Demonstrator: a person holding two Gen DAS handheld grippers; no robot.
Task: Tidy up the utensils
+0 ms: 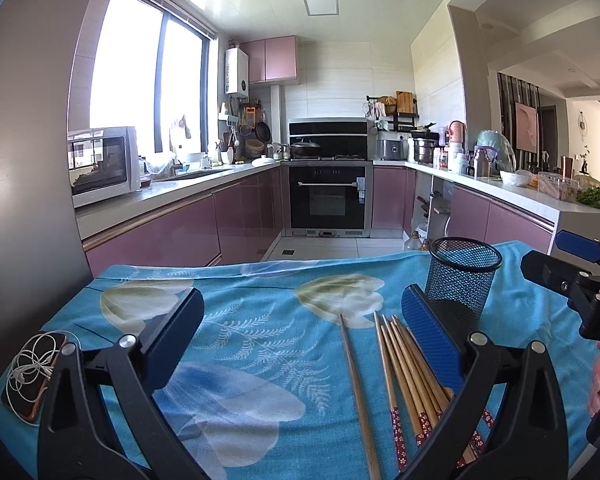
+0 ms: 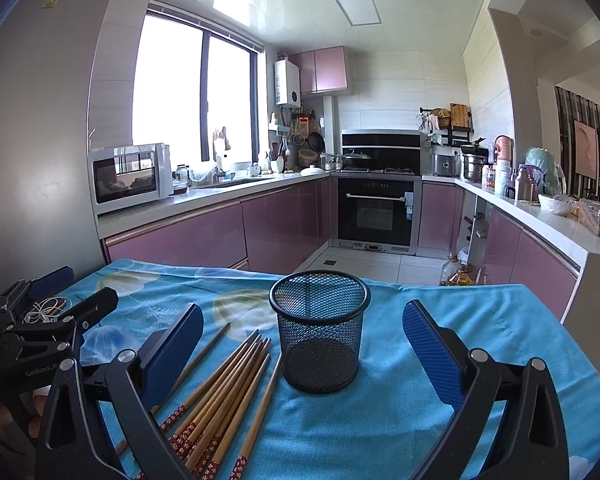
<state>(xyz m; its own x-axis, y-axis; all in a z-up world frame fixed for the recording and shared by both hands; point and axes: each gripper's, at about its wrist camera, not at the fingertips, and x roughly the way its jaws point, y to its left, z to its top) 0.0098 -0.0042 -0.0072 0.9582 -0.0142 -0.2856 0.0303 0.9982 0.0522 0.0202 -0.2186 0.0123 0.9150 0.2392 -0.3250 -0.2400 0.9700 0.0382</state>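
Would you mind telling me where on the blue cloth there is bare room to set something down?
The widest free patch lies left of the chopsticks, between the stray chopstick and the phone with its earphone cord at the cloth's left edge. Another lies right of the mesh cup, toward the cloth's right edge. It is crowded where the chopsticks lie close beside the cup.

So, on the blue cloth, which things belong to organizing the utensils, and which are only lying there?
For the job:
- chopsticks, loose on the cloth
- mesh cup, upright and empty
- left tool and right tool, both open

Only lying about:
- phone with white earphone cable at the cloth's left edge
- floral tablecloth itself
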